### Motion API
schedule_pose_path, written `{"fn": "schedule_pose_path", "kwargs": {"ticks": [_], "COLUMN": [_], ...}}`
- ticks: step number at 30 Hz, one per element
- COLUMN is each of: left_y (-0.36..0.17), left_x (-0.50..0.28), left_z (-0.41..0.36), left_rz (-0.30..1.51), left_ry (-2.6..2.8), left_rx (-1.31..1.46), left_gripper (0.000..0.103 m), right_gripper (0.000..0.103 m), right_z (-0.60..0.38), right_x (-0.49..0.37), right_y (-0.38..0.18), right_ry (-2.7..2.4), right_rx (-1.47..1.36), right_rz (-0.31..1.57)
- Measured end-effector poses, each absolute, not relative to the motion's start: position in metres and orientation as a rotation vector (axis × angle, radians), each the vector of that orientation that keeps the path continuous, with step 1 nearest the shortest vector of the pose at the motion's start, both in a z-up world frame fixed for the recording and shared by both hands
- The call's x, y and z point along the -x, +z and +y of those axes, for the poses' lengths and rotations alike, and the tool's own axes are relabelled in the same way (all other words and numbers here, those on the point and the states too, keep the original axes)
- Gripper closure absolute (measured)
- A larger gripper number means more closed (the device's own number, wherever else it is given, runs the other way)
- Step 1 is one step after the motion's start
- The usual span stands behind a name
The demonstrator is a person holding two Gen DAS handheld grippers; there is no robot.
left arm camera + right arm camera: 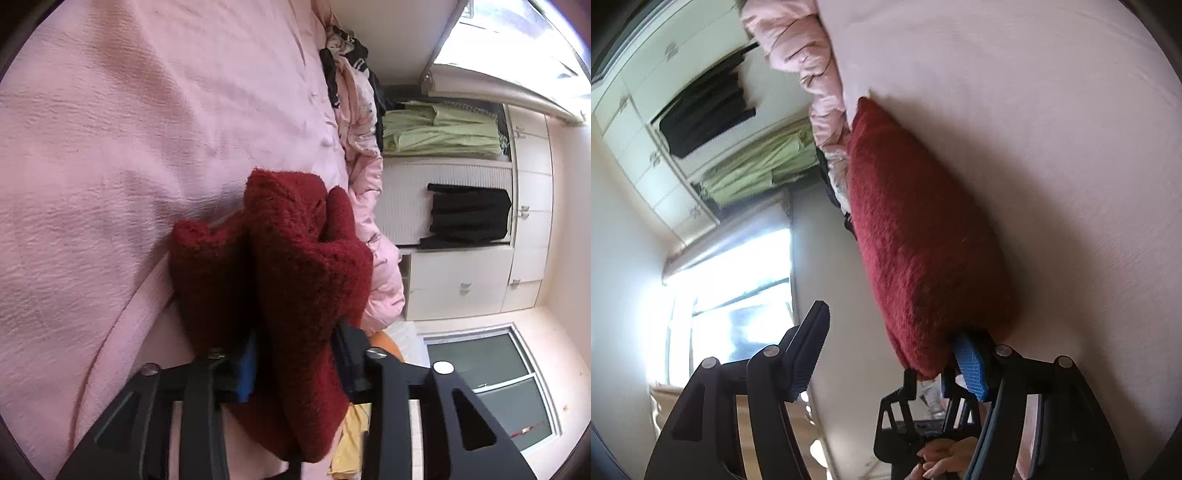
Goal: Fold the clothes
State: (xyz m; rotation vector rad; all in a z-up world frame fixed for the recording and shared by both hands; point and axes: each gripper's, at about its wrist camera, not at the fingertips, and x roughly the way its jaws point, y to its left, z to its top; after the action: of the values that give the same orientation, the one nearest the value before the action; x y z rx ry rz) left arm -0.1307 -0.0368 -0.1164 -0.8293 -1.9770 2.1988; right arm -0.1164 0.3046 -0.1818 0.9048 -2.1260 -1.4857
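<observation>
With our left gripper (295, 354) clamped on the fluffy dark red knitted garment (291, 266) above the pink bedspread (110, 147), and the right gripper (894, 354) wide open beside it, we should lower the bundle flat and keep its folded layers aligned.

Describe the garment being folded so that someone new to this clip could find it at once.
Start from the pink bedspread that fills most of both views. Near its edge, beside the bunched pink quilt, the left gripper clamps a dark red fuzzy sweater. It is the only red, thick-knit item there.
</observation>
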Motion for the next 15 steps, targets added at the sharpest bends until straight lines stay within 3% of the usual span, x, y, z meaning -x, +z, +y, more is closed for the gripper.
{"fn": "schedule_pose_path", "kwargs": {"ticks": [2,3,4,8,9,10,11,12,13,15], "left_y": [-0.120,-0.120,-0.119,-0.115,-0.117,-0.123,-0.126,-0.125,-0.121,-0.113], "left_x": [0.132,0.134,0.134,0.134,0.135,0.137,0.140,0.142,0.144,0.146], "left_z": [-0.037,-0.036,-0.036,-0.034,-0.032,-0.028,-0.024,-0.020,-0.016,-0.012], "left_rz": [-1.974,-1.964,-1.941,-1.906,-1.927,-1.961,-1.972,-1.962,-1.920,-1.855], "left_ry": [2.195,2.204,2.231,2.239,2.198,2.107,2.043,2.018,2.042,2.096], "left_rx": [0.838,0.837,0.849,0.827,0.827,0.835,0.841,0.845,0.858,0.864], "left_gripper": [0.064,0.074,0.090,0.087,0.075,0.051,0.042,0.037,0.036,0.033], "right_gripper": [0.045,0.071,0.082,0.082,0.077,0.063,0.054,0.036,0.029,0.028], "right_z": [0.306,0.308,0.311,0.315,0.316,0.313,0.310,0.306,0.301,0.295], "right_x": [0.120,0.119,0.116,0.113,0.112,0.115,0.116,0.116,0.119,0.125], "right_y": [-0.189,-0.189,-0.188,-0.184,-0.186,-0.188,-0.190,-0.192,-0.190,-0.179], "right_ry": [-1.478,-1.519,-1.580,-1.640,-1.621,-1.577,-1.526,-1.462,-1.421,-1.441], "right_rx": [-0.924,-0.955,-0.998,-1.007,-1.002,-0.992,-0.967,-0.931,-0.903,-0.921], "right_rz": [-2.158,-2.144,-2.112,-2.075,-2.085,-2.111,-2.138,-2.159,-2.156,-2.076]}}
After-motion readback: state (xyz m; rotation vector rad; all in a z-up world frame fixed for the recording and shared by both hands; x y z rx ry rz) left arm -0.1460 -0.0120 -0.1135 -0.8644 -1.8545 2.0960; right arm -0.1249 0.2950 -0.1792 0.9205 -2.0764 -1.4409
